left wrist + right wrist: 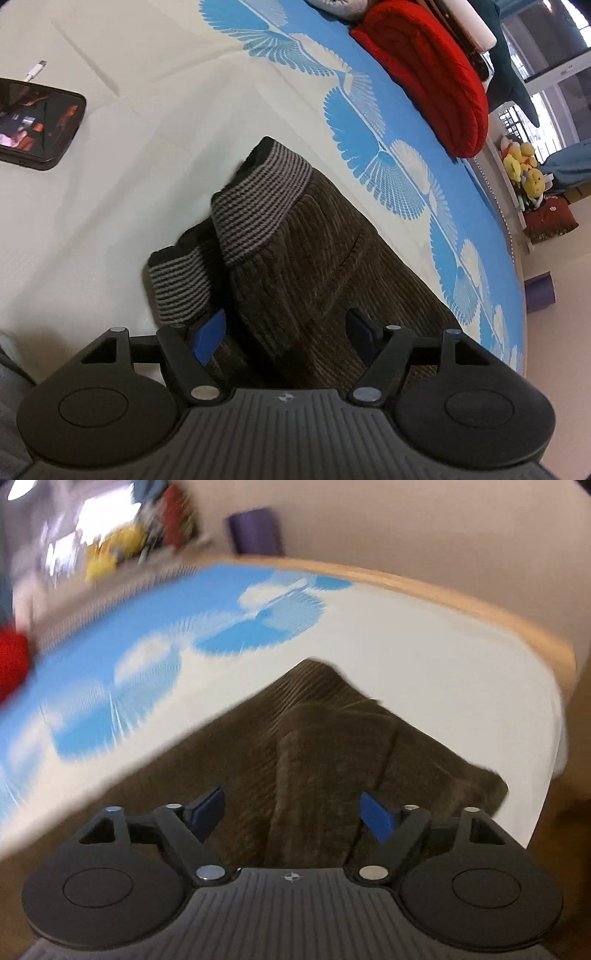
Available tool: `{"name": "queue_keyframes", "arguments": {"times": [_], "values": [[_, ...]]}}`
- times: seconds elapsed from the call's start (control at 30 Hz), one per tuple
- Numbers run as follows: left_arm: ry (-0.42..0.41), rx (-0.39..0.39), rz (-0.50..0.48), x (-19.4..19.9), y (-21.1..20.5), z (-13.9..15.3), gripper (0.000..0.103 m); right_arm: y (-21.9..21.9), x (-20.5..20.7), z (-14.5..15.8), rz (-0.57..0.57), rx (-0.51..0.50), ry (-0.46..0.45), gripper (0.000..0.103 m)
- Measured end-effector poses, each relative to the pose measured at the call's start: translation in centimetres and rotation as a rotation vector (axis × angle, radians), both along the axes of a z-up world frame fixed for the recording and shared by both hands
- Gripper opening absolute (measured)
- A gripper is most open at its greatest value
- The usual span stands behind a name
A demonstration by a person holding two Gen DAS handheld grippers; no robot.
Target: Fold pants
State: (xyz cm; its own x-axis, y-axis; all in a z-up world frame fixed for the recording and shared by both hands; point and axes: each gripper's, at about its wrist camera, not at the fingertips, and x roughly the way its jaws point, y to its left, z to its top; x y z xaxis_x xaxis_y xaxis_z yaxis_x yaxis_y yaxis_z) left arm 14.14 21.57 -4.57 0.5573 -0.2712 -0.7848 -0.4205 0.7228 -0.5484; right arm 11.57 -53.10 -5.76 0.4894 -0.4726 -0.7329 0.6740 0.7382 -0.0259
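Left wrist view: left gripper (286,334) and right gripper (293,814) angle down, jaws apart, over brown pants (314,266).

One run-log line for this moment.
pants: folded on bed | left gripper: open, fabric between fingers | right gripper: open over pants | phone: beside

Both wrist cameras look steeply down along their fingers, close over the same brown pants (314,258) on the bed (166,110).

Ribbed brown corduroy pants (314,258) lie on a smooth cloth bedsheet (110,221).
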Motion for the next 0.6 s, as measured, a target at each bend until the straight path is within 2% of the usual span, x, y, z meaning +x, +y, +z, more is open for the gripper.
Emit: {"name": "queue_keyframes", "arguments": {"times": [0.07,0.1,0.13,0.2,0.27,0.3,0.37,0.4,0.47,0.5,0.53,0.57,0.6], "values": [[0.004,-0.003,0.003,0.3,-0.2,-0.2,0.076,1.4,-0.1,-1.2,-0.007,-0.056,0.105,0.082],[0.008,-0.010,0.002,0.5,-0.2,-0.4,0.076,1.4,-0.3,-1.5,-0.025,-0.067,0.105,0.079],[0.008,-0.012,-0.001,0.6,-0.3,-0.4,0.076,1.1,-1.1,-1.4,-0.047,-0.062,0.073,0.064],[0.001,0.005,0.006,0.7,-0.4,-0.3,0.071,-0.2,-3.6,-0.6,-0.125,-0.021,0.009,0.047],[-0.013,0.026,0.015,0.8,-0.5,-0.1,0.051,-2.5,-6.6,-0.1,-0.204,0.046,-0.067,0.044],[-0.013,0.039,0.023,0.8,-0.5,0.1,0.044,-3.8,-8.1,-0.1,-0.253,0.076,-0.090,0.042],[-0.007,0.061,0.030,0.9,-0.4,0.1,0.022,-5.9,-11.1,-0.4,-0.333,0.161,-0.154,0.027],[-0.005,0.070,0.032,0.8,-0.3,0.0,0.021,-7.0,-12.5,-0.9,-0.359,0.216,-0.194,0.016],[-0.006,0.060,0.036,0.7,-0.2,-0.2,0.021,-8.4,-14.6,-1.2,-0.372,0.329,-0.304,0.017],[-0.005,0.055,0.039,0.6,-0.1,-0.3,0.021,-8.8,-15.1,-1.2,-0.378,0.369,-0.346,0.023],[-0.001,0.043,0.043,0.6,0.0,-0.5,0.023,-9.2,-15.6,-1.2,-0.379,0.404,-0.386,0.037],[0.000,0.023,0.050,0.6,0.0,-0.7,0.030,-9.5,-15.9,-1.2,-0.378,0.432,-0.429,0.047],[0.001,0.001,0.051,0.6,0.0,-0.9,0.037,-9.4,-16.0,-1.0,-0.375,0.441,-0.452,0.061]]}}
